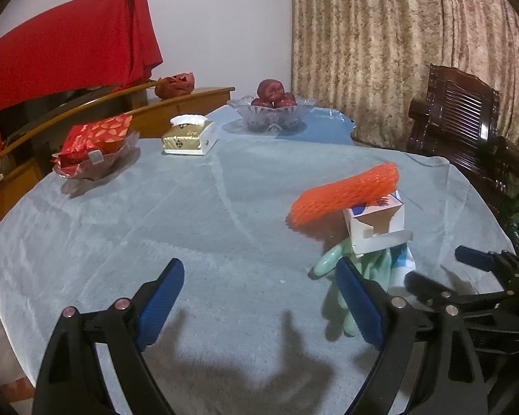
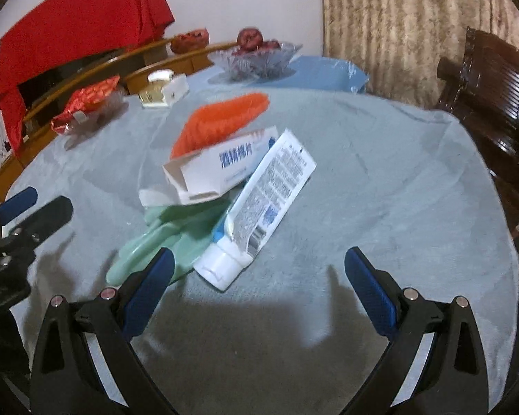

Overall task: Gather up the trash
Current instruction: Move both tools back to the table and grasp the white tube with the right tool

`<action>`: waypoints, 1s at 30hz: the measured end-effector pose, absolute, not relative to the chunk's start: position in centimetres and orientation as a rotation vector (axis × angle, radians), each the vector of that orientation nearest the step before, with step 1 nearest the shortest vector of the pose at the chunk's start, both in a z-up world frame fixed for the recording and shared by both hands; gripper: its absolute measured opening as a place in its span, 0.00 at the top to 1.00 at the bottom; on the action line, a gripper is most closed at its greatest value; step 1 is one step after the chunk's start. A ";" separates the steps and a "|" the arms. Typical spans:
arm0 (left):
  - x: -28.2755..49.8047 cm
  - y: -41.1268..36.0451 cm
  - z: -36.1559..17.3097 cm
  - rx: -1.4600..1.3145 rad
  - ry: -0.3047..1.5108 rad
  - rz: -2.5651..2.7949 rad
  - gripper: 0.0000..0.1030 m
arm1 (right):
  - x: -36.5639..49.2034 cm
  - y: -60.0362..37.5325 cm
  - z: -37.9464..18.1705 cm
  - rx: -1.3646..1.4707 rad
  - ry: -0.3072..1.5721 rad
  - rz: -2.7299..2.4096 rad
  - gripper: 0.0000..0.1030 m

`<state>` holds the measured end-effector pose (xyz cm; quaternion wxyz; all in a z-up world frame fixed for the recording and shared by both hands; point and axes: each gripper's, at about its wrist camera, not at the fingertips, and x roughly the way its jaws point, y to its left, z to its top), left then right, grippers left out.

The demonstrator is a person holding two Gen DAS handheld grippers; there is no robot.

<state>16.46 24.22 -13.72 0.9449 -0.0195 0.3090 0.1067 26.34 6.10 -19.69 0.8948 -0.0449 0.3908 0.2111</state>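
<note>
Left view: the left gripper [image 1: 259, 297] gapes empty, its right pad beside the green glove [image 1: 342, 276] under the box [image 1: 377, 221].

Right view: the right gripper [image 2: 259, 283], wide and empty, frames the tube [image 2: 259, 214] in 1 mid-table heap.

The room was moderately lit, from above and behind the cameras: dark, soft-edged shadows of the gripper fingers fell forward on the pale blue tablecloth [image 1: 121, 214], nearer the lens than the orange foam net [image 1: 346, 193]. No harsh glare showed. The left wrist view was fairly sharp; the right wrist view was smeared by motion blur, most around the net and beyond it. Fisheye bending curved both pictures, with black corners.
</note>
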 end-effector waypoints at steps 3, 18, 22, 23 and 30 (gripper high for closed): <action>16.8 24.4 -13.9 -0.048 0.633 0.219 0.15 | 27.1 6.6 -20.5 -0.105 0.856 0.420 0.07; 17.7 23.1 -14.6 -0.062 0.649 0.190 0.15 | 27.0 1.5 -18.9 -0.086 0.795 0.260 0.07; 17.7 23.1 -14.5 -0.059 0.647 0.193 0.15 | 26.8 2.7 -19.1 -0.062 0.813 0.302 0.07; 17.6 23.1 -14.5 -0.059 0.646 0.194 0.15 | 26.8 3.0 -19.3 -0.057 0.820 0.307 0.07; 17.6 23.8 -14.5 -0.068 0.646 0.211 0.15 | 27.5 5.3 -20.8 -0.101 0.877 0.291 0.07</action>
